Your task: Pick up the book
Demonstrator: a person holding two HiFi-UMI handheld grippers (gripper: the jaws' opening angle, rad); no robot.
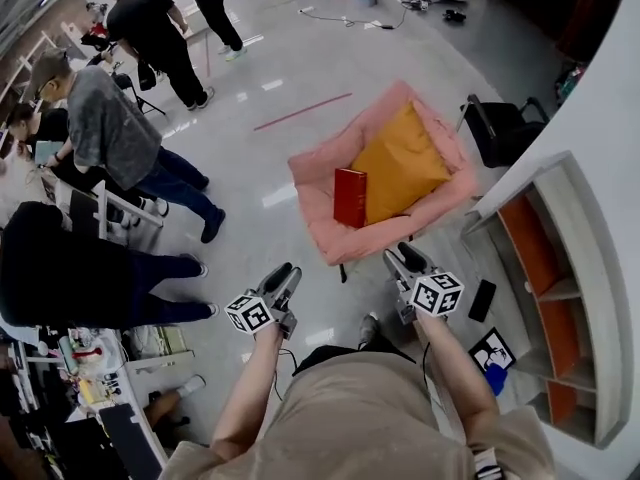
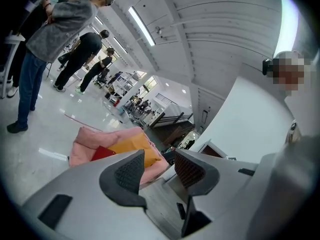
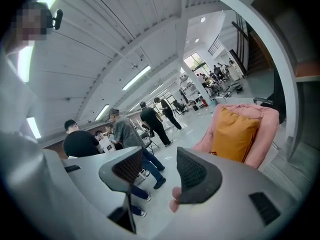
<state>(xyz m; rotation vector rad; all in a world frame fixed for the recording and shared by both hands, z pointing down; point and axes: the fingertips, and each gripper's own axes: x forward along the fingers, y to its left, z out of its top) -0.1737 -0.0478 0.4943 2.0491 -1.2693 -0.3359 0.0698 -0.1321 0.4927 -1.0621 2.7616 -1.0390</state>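
In the head view, the book stood on a pink armchair against an orange cushion, well ahead of the left hand-held gripper and the right hand-held gripper. In the left gripper view, the jaws stood spread and empty, with the book far beyond them. In the right gripper view, the jaws were likewise spread and empty.

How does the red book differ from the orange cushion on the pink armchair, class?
Colour: the red book is deep red, the orange cushion mustard orange. Size: the book is much smaller than the cushion. Shape: the book is a stiff, straight-edged slab; the cushion looks soft and rumpled. Both rest on the pink armchair.
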